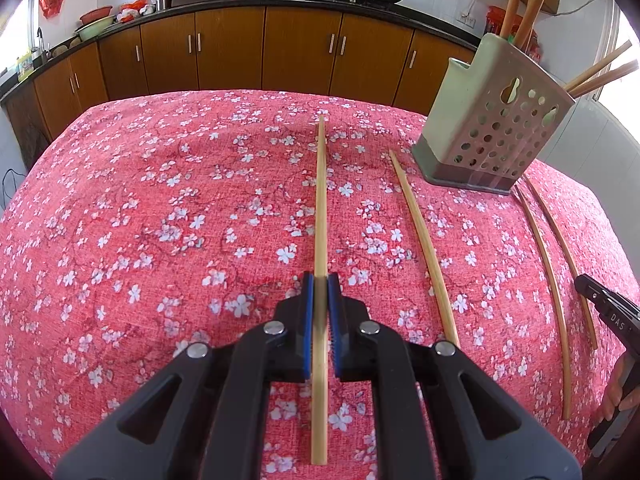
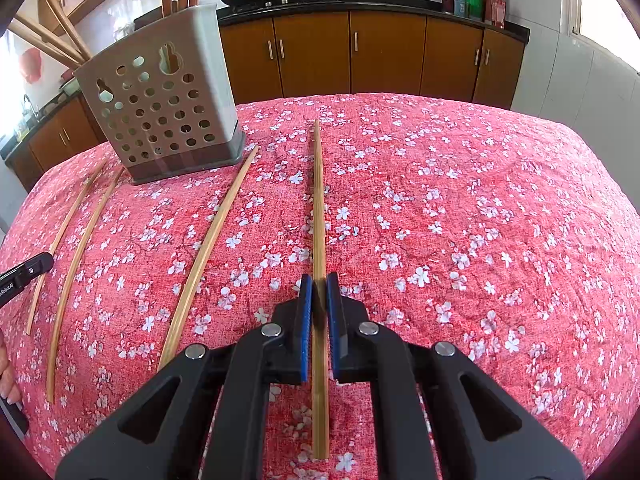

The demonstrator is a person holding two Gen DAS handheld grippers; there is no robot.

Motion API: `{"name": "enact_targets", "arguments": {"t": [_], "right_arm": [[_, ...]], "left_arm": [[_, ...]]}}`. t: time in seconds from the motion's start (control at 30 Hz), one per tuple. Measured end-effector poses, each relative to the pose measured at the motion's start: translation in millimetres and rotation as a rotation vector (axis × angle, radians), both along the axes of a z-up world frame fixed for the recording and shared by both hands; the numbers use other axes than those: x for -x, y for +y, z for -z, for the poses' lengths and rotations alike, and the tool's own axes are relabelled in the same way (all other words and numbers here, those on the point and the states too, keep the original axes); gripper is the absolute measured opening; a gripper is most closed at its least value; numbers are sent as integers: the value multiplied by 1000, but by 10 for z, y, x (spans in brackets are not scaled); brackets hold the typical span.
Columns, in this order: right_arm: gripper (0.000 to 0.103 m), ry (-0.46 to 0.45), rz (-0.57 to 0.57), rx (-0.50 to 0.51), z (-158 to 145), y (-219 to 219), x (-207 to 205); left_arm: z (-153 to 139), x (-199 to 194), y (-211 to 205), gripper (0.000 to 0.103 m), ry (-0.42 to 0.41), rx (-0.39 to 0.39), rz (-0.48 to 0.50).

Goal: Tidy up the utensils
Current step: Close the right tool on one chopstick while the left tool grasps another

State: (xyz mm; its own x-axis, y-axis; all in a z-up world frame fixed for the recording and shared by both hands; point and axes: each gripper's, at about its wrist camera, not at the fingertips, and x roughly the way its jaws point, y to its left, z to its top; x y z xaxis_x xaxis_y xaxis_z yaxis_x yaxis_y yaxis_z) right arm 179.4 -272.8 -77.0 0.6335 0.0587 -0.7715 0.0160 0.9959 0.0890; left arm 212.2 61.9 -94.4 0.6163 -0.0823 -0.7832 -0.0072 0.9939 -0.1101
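Four chopsticks [image 1: 424, 236] lie on the tablecloth [image 1: 160, 200] before the holder [image 1: 492, 120].

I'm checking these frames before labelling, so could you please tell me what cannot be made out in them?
- Left wrist view: the far chopstick's upper end is hidden behind the utensil holder.
- Left wrist view: the held chopstick's gripped stretch is covered by the left gripper's fingers.
- Right wrist view: the same for the right gripper and its chopstick.
- Both views: the holder's contents are cut off by the top edge.

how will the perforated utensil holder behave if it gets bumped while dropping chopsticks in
The utensil holder looks like thin, hole-riddled plastic, so probably light. Tall utensils rising well above its rim may make it top-heavy, and the soft cloth underneath could let it tip or slide.
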Motion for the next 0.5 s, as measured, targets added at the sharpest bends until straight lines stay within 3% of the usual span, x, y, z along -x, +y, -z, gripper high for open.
{"name": "enact_targets", "arguments": {"t": [0.5], "right_arm": [[9,0,1,0,0,2,0]], "left_arm": [[5,-7,-20,10,0,7,-3]]}}
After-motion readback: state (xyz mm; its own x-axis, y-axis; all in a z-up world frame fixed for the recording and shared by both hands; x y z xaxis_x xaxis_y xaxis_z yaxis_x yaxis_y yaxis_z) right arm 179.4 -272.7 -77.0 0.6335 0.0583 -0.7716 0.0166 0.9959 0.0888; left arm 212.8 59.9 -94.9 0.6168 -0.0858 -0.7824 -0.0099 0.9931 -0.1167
